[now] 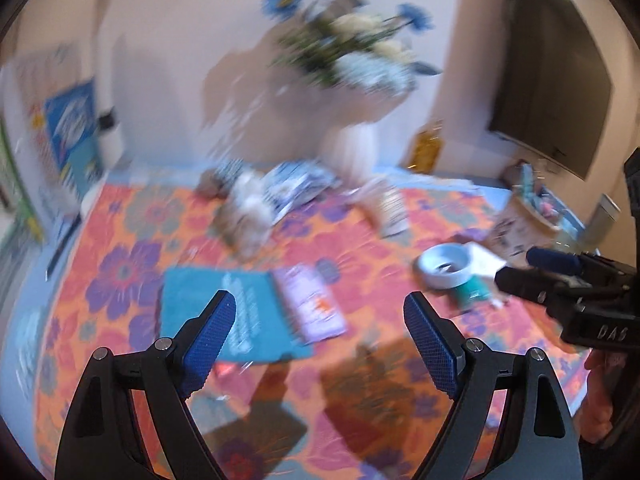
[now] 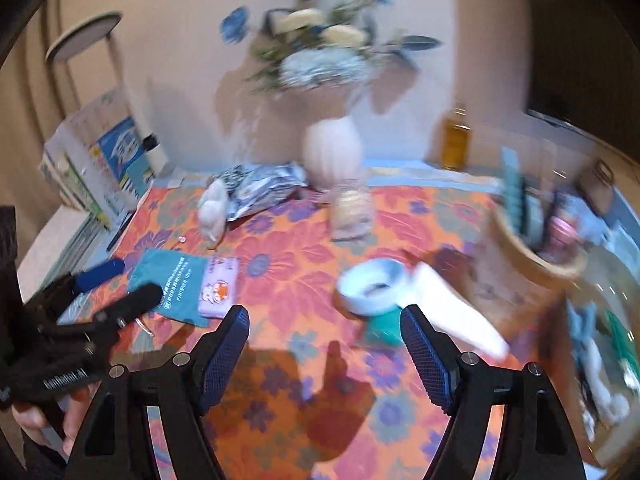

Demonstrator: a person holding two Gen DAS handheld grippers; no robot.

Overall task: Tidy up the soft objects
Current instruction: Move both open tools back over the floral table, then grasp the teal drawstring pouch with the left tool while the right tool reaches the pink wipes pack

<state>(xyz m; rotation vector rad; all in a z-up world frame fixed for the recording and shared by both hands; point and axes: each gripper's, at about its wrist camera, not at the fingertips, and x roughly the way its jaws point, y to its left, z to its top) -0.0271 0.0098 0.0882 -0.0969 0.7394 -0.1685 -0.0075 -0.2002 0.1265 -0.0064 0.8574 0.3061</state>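
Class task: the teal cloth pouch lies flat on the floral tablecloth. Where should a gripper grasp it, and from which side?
Probably the teal pouch's free left edge, approached from above: it lies flat, and the purple tissue pack overlaps its right side. Both grippers, left and right, are open.

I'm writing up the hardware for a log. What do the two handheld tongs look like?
Both match: the left tongs and right tongs have matte black angular arms with silver pivot pins and blue cross-hatched pads. White lettering marks each body, partly readable. No cables show. A bare hand holds the left one.
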